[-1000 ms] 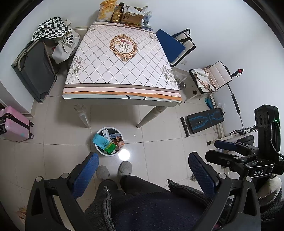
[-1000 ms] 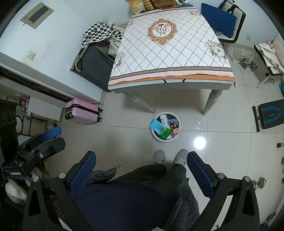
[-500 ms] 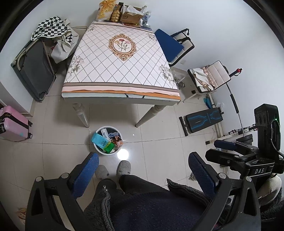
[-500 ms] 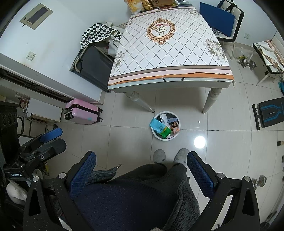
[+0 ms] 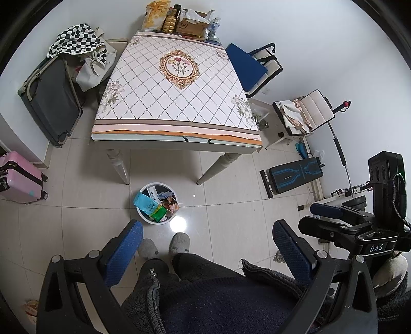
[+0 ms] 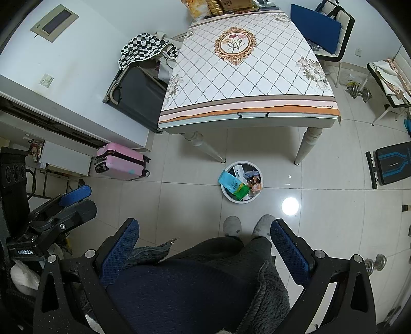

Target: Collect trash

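A round white bin (image 5: 143,217) (image 6: 232,199) stands on the tiled floor in front of the table, just ahead of the person's grey slippers (image 5: 179,242). Wrappers fill it: a teal pack (image 5: 146,203) (image 6: 230,183), a green one (image 5: 159,213) and orange-brown ones (image 5: 170,203). My left gripper (image 5: 206,253) is held high above the floor, open, nothing between its blue pads. My right gripper (image 6: 205,253) hangs open and empty too, over the person's dark clothing. Each gripper shows at the side of the other's view.
A table with a diamond-pattern cloth (image 5: 177,92) has boxes and snack bags (image 5: 179,20) at its far end. A pink suitcase (image 5: 19,177), a dark suitcase (image 5: 51,100), chairs (image 5: 254,69), a weight bench (image 5: 295,176) and dumbbells (image 6: 358,91) ring the floor.
Both views have drifted slightly, so the table and bin sit a little differently in frame. Both grippers stay open and empty; the bin's contents are unchanged.
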Demonstrator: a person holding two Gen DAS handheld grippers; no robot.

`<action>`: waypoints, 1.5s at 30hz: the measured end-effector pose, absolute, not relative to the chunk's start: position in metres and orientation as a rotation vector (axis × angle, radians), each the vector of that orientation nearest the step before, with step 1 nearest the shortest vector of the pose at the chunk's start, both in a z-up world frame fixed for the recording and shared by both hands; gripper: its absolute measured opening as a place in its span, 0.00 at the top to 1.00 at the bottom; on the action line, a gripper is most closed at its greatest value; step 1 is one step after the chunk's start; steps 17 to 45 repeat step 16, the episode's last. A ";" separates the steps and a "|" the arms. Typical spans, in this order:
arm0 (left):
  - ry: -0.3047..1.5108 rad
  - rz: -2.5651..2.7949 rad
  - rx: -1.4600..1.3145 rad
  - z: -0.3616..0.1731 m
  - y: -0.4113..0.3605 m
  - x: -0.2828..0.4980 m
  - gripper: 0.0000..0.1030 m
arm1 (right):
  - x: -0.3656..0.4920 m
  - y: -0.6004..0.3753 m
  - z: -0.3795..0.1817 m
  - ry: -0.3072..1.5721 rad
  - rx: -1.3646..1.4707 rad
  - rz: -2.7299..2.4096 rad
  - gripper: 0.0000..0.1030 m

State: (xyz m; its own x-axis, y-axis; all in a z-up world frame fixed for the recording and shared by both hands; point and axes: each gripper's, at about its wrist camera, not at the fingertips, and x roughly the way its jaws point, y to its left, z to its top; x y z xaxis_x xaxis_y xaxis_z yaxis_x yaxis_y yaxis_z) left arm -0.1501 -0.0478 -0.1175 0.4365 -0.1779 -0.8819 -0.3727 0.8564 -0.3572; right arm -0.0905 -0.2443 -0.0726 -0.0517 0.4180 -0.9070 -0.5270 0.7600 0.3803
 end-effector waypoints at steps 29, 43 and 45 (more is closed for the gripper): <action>1.112 0.161 -0.575 -0.113 -0.046 -0.151 0.00 | -0.094 -0.244 -0.068 1.427 -0.104 0.783 0.00; 1.112 0.161 -0.575 -0.113 -0.046 -0.151 0.00 | -0.094 -0.244 -0.068 1.427 -0.104 0.783 0.00; 1.112 0.161 -0.575 -0.113 -0.046 -0.151 0.00 | -0.094 -0.244 -0.068 1.427 -0.104 0.783 0.00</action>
